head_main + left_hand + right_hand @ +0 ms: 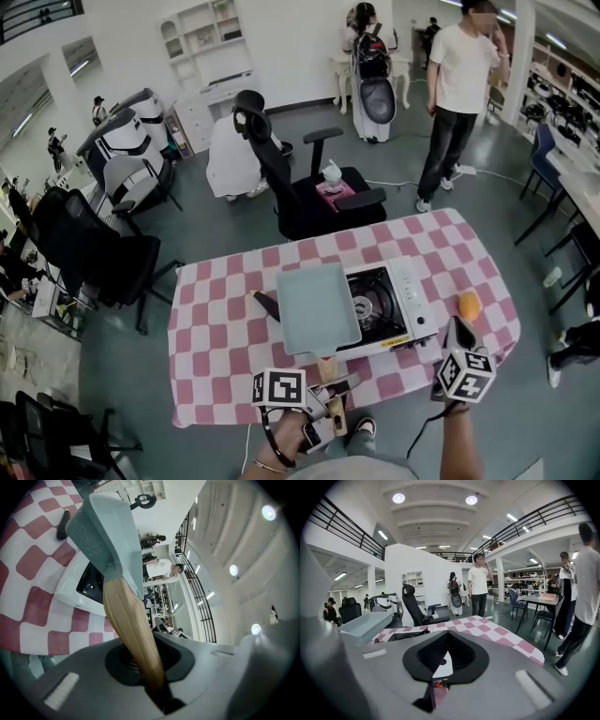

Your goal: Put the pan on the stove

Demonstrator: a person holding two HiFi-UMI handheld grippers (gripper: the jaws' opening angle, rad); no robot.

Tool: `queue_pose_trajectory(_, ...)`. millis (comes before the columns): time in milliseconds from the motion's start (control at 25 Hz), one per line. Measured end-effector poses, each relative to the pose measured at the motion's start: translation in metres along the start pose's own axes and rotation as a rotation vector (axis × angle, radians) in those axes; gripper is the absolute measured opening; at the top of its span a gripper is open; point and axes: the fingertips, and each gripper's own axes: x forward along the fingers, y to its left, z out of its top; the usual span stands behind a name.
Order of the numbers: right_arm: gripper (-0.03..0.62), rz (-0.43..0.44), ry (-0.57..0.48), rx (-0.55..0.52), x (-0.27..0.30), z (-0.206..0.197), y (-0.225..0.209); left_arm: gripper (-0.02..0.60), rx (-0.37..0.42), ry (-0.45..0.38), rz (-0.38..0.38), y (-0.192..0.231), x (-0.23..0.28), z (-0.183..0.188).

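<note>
The pale green square pan (317, 307) has a wooden handle (326, 367) that points toward me. My left gripper (328, 377) is shut on that handle (133, 630), with the pan (110, 531) held out ahead of its jaws. The pan hangs over the left part of the white portable gas stove (403, 291), covering some of the black burner area. The same stove (70, 592) shows below the pan in the left gripper view. My right gripper (457, 330) stands at the table's front right, beside the stove, its jaws (440, 667) together with nothing between them. The pan (365, 623) shows at its left.
The table carries a pink-and-white checked cloth (225, 337). An orange object (469, 305) lies right of the stove, and a dark handle-like object (265, 305) lies left of the pan. Black office chairs (309, 192) stand behind the table, and a person (459, 94) stands farther back.
</note>
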Motion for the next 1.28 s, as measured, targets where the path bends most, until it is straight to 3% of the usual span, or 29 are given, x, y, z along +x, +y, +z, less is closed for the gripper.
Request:
queue_pose_trajectory(760, 0.009, -0.077, 0.061, 0.006, -0.011, -0.03, -0.074, 0.029, -0.01, 0.078, -0.015, 0.006, 0.079, -0.014)
queue_pose_trajectory(1280, 0.009, -0.123, 0.118, 0.024, -0.011, -0.055, -0.108, 0.031, -0.015, 0.076, -0.01, 0.015, 0.116, -0.007)
